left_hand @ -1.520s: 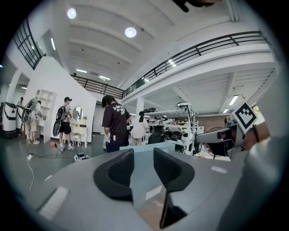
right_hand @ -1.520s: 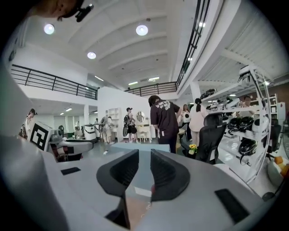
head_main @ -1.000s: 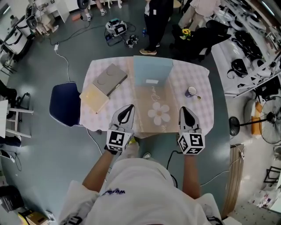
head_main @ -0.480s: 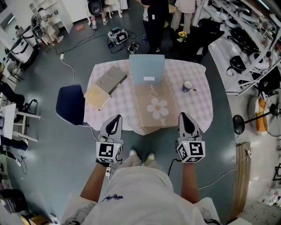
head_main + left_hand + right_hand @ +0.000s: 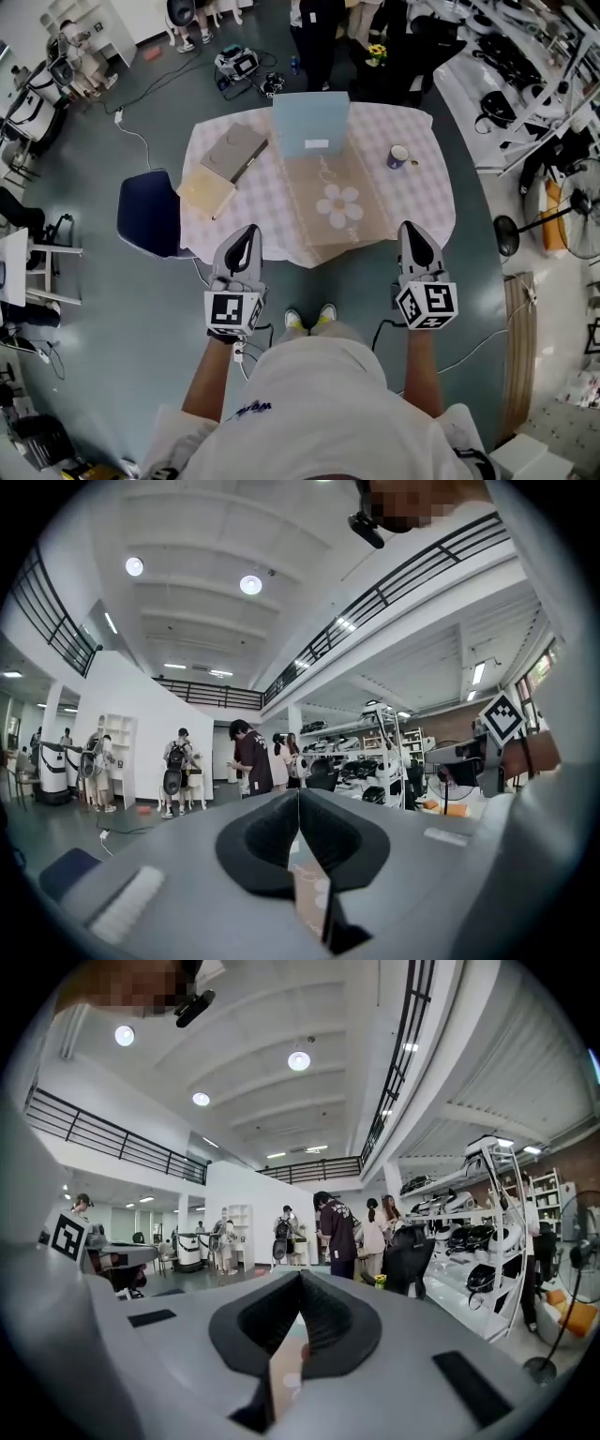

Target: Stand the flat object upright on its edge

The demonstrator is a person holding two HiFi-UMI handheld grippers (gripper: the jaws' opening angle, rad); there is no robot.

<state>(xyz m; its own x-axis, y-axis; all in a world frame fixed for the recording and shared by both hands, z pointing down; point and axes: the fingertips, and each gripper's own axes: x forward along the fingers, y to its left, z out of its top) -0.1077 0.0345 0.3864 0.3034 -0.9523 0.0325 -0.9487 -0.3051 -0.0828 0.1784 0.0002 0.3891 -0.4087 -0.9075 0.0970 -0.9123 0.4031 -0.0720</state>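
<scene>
Grey workshop floor (image 5: 122, 319), checked-cloth counter (image 5: 417, 202) seen from above.
Left tool (image 5: 247, 231) and right tool (image 5: 411, 228) are held at the counter's near edge, both fully closed, nothing gripped. Grey flat object (image 5: 234, 152) is seen lying flat at counter left, just beside beige slab (image 5: 205, 195); blue panel (image 5: 310, 125) is stood upright at far edge.

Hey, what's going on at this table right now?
A person stands at the table with a claw in each hand. The left claw and right claw are both shut and empty, held by its near edge. A grey flat case, a yellowish pad, a flower mat and a mug sit on it, none being handled.
</scene>
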